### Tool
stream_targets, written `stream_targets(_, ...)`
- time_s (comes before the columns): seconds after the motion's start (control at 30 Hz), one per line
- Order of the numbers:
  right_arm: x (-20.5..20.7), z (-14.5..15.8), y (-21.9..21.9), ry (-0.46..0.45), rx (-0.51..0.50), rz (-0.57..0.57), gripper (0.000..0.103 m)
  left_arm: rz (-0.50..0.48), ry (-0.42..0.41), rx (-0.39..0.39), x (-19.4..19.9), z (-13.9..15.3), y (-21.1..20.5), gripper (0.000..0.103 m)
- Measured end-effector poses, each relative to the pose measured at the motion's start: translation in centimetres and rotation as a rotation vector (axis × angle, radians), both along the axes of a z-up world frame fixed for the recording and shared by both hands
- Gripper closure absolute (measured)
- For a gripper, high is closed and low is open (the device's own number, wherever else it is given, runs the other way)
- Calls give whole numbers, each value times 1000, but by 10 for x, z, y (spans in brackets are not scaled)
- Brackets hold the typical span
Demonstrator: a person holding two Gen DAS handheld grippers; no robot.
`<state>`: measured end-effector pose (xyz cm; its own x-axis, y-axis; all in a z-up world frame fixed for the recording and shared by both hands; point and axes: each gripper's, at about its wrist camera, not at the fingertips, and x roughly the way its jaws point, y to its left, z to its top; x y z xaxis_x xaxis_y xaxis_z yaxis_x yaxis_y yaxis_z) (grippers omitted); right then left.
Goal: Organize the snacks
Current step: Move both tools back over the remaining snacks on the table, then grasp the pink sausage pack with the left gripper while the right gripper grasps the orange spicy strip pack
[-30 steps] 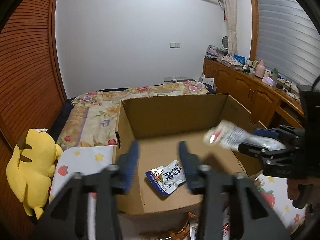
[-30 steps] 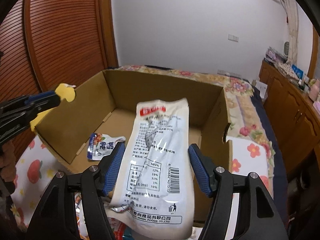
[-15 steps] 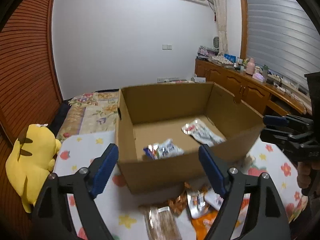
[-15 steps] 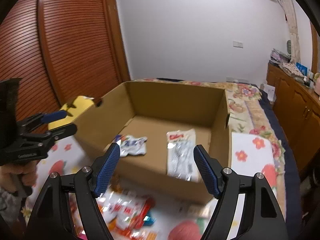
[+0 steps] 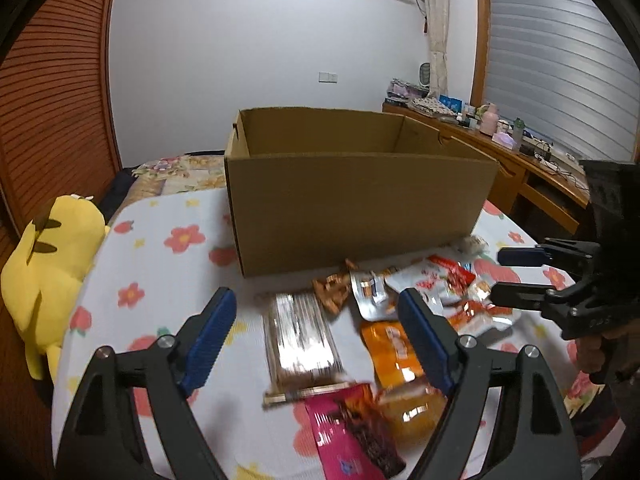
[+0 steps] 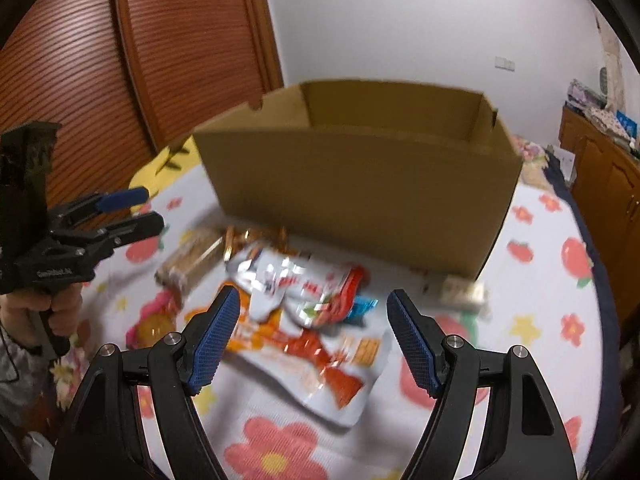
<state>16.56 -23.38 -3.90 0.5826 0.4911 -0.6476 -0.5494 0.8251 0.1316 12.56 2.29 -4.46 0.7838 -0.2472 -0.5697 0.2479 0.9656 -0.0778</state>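
An open cardboard box (image 5: 360,204) (image 6: 360,184) stands on the flowered tablecloth; its inside is hidden from both views. A pile of snack packets lies in front of it. My left gripper (image 5: 316,300) is open and empty above a clear-wrapped biscuit pack (image 5: 304,336), next to an orange packet (image 5: 394,348) and a pink packet (image 5: 352,436). My right gripper (image 6: 313,296) is open and empty over white-and-red packets (image 6: 304,280) and a large white-and-orange bag (image 6: 332,360). Each gripper shows at the other view's edge: the right gripper (image 5: 520,276) and the left gripper (image 6: 128,212).
A yellow plush toy (image 5: 52,272) sits at the table's left edge. A small beige pack (image 6: 460,292) lies by the box's right corner. Beyond the table are a bed (image 5: 180,168), a wooden sideboard (image 5: 540,184) on the right and slatted wooden doors (image 6: 160,60) on the left.
Both grippers drew back from over the box and sank toward the pile in front of it. The right gripper let go of its white packet, which dropped into the box. The left jaws widened.
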Motion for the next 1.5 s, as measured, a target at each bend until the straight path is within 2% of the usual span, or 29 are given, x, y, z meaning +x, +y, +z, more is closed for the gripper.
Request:
stream_targets(0.17, -7, -12, 8, 32, -3, 42, 25, -3, 16, -21, -12, -10, 1, 20)
stream_targets(0.5, 0, -32, 28, 74, -49, 110, 25, -8, 30, -13, -24, -21, 0, 20)
stream_targets(0.73, -6, -35, 26, 86, -74, 148, 25, -15, 36, -6, -29, -23, 0, 20)
stream_targets(0.9, -14, -43, 26, 88, -133, 167, 24, -15, 47, -9, -30, -27, 1, 20)
stream_targets(1.13, -7, -43, 34, 68, -184, 151, 28, -22, 52, 1, -34, -30, -1, 20)
stream_targets(1.27, 0, -45, 40, 51, -225, 141, 33, -39, 50, 14, -36, -30, -3, 20)
stream_targets(1.33, 1, -46, 42, 45, -241, 142, 41, -50, 49, 24, -38, -30, -4, 20)
stream_targets(1.37, 0, -45, 42, 36, -250, 148, 48, -56, 50, 30, -39, -31, -5, 20)
stream_targets(1.4, -1, -45, 41, 33, -249, 155, 64, -59, 51, 33, -40, -31, -6, 20)
stream_targets(1.5, -9, -43, 44, -3, -291, 151, 69, -72, 58, 46, -41, -33, -8, 20)
